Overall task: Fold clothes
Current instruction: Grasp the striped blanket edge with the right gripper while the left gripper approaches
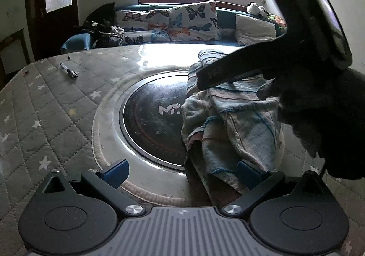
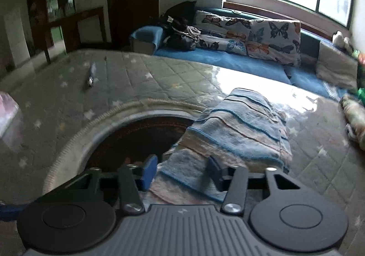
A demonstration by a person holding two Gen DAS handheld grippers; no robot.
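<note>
Grey star-quilted tabletop [image 2: 141, 73], butterfly-cushioned blue sofa [image 2: 251, 34] behind. Your right hand-held gripper [image 2: 181, 171] straddles the striped blue-beige knit garment [image 2: 239, 128], probably not clamped; left hand-held gripper [image 1: 182, 171] released.

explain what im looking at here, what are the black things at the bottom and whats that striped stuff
No robot here: a person holds a hand-held gripper in each hand, with a wide-angle camera on each looking along its two blue-tipped fingers. One picture is from the left gripper, the other from the right gripper; the black shapes at the bottom are their bodies. The striped garment, blue and beige, lies rumpled on a quilted star-pattern cover with a dark round panel in it. The left gripper is open. Cloth lies between the right gripper's fingers, but a firm pinch isn't clear. A small pen-like object lies farther off.
</note>
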